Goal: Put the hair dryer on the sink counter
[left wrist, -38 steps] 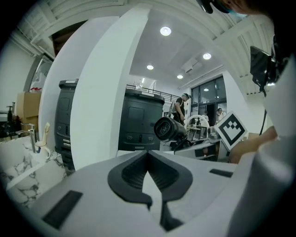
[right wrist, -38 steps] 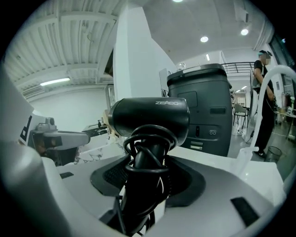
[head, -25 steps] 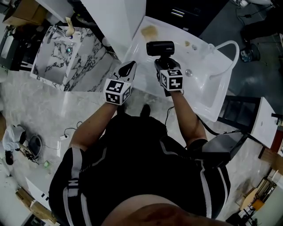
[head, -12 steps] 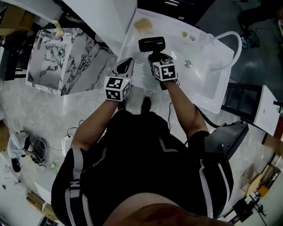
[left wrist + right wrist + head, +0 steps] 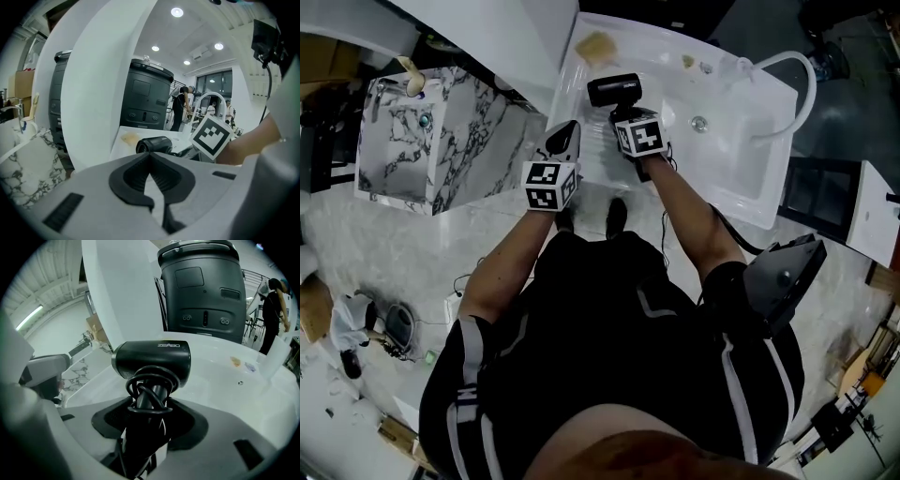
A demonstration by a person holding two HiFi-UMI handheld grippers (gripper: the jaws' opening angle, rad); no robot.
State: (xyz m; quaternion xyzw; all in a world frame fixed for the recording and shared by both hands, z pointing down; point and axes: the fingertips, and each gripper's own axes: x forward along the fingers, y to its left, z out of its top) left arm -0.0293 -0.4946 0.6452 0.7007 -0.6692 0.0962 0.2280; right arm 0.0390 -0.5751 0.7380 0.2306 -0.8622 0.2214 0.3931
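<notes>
The black hair dryer [image 5: 614, 89] hangs just above the left end of the white sink counter [image 5: 727, 159]. Its cord is wound round the handle. My right gripper [image 5: 625, 111] is shut on that handle, and in the right gripper view the barrel [image 5: 152, 359] stands straight above the jaws [image 5: 150, 404]. My left gripper [image 5: 565, 139] is beside it at the counter's left edge, shut with nothing between its fingers. The left gripper view shows its tips [image 5: 150, 157] meeting, with the hair dryer [image 5: 153, 144] beyond them.
The counter holds a drain [image 5: 699, 123], a curved white faucet [image 5: 789, 67], a yellowish sponge [image 5: 595, 47] and small bits at the back. A marble basin [image 5: 422, 122] stands to the left. A tall white panel [image 5: 126, 291], a black bin [image 5: 201, 287] and a person [image 5: 179, 105] stand behind.
Both grippers have sunk toward the counter. The right one has carried the hair dryer down and tipped further downward. The grip on the handle is unchanged.
</notes>
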